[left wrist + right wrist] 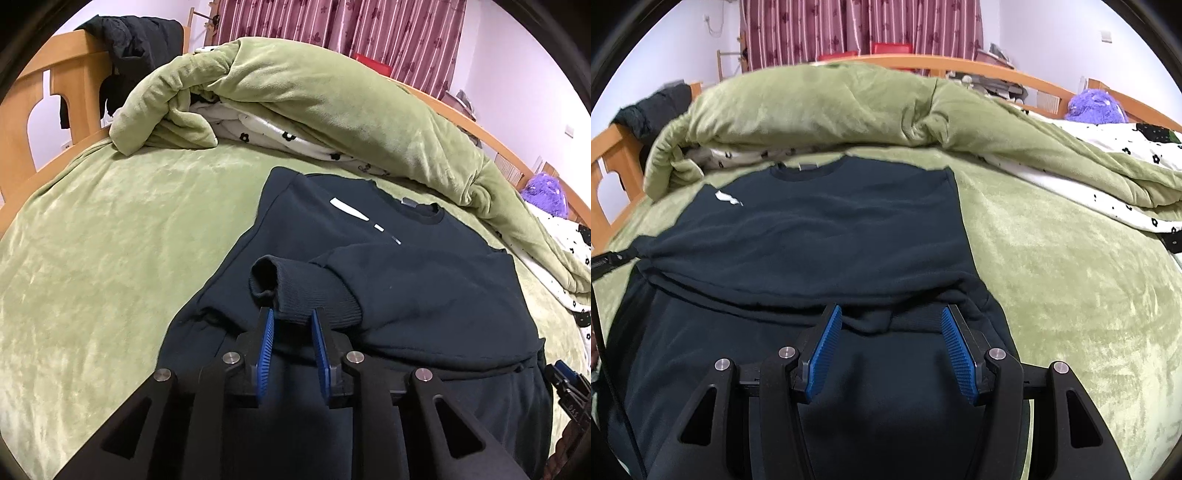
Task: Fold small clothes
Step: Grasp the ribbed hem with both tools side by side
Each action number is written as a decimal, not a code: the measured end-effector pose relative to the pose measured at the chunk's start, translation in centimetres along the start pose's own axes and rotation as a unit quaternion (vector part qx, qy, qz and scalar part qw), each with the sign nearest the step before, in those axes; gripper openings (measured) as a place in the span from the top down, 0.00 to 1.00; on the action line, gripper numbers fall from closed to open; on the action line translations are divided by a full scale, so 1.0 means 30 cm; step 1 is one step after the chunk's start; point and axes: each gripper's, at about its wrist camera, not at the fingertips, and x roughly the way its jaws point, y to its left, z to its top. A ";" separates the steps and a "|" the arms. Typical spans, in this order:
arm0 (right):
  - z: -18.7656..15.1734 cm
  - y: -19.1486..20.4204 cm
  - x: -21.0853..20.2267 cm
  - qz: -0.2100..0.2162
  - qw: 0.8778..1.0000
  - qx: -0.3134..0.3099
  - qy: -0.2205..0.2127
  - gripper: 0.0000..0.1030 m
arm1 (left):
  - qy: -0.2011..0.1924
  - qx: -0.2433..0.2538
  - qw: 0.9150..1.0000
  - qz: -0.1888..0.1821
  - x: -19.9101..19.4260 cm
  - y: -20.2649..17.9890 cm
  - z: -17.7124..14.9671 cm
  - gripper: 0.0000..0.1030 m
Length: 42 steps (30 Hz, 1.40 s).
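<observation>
A big bed with a soft green blanket (92,240) fills the room, and a rolled-up green quilt (295,92) lies toward twelve o'clock under striped red curtains (860,33). A dark sweatshirt (820,229) lies flat in the middle of the blanket, one sleeve folded across its front. The left gripper (291,325) pinches that sleeve's ribbed cuff (295,291), while the right gripper (890,325) hangs with its blue pads spread wide over the sweatshirt's bottom edge at six o'clock.
</observation>
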 end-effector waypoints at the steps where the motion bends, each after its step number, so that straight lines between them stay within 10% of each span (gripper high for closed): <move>1: -0.010 -0.002 0.010 0.003 1.000 0.000 0.007 0.45 | 0.000 0.002 1.000 0.000 -0.008 0.005 -0.008 0.80; 20: -0.156 0.103 -0.226 0.011 1.000 -0.008 -0.027 0.46 | -0.012 0.022 1.000 -0.010 -0.280 0.081 -0.267 0.65; 27: -0.297 0.037 -0.315 0.031 0.999 0.025 0.004 0.62 | -0.010 0.012 1.000 -0.011 -0.372 0.161 -0.388 0.63; 42: -0.604 -0.125 -0.411 0.013 0.995 0.095 0.026 0.45 | 0.023 -0.025 0.999 -0.026 -0.441 0.313 -0.629 0.45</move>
